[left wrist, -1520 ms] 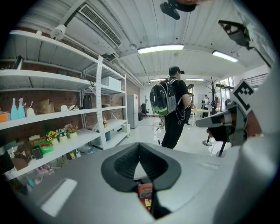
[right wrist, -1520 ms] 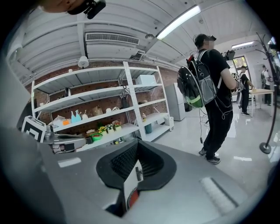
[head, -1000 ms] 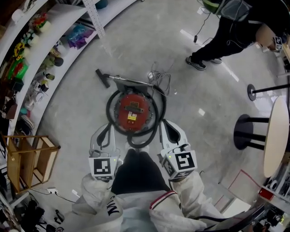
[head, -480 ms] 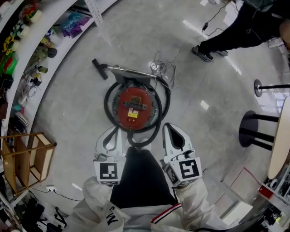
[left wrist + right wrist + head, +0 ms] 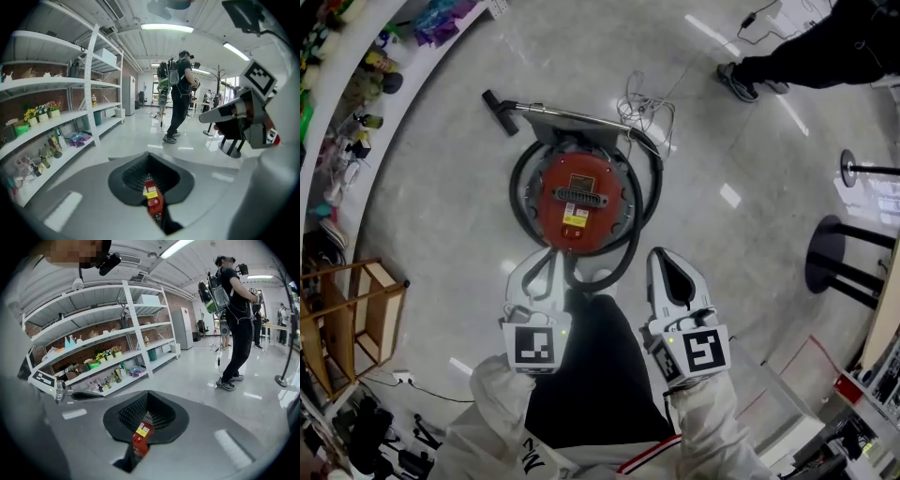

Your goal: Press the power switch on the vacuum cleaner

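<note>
Head view: the red vacuum cleaner (image 5: pixel 581 202) stands on the floor just ahead of both tools, between their lines of reach. A black hose (image 5: pixel 643 220) coils round it, and its nozzle (image 5: pixel 495 101) and loose cord (image 5: pixel 647 112) lie beyond it. The left tool (image 5: pixel 540 270) and the right tool (image 5: pixel 667 267) both hang above the floor, clenched on nothing and well short of the lid. One closed tip makes a good blunt finger for the press. Bring it down straight over the lid, clear of the hose, and push onto the switch alone. A yellow label (image 5: pixel 575 218) sits on the lid nearest the tools, its print too small to read. Which fitting is the switch cannot be told from here.

Left gripper view: the jaws meet, and the red lid and yellow label show through the slit straight ahead and below. A small round mark sits under the label, possibly the switch. No lettering is legible.

Right gripper view: the jaws are likewise together, with the vacuum cleaner ahead through the slit. Its label text is unreadable.
</note>
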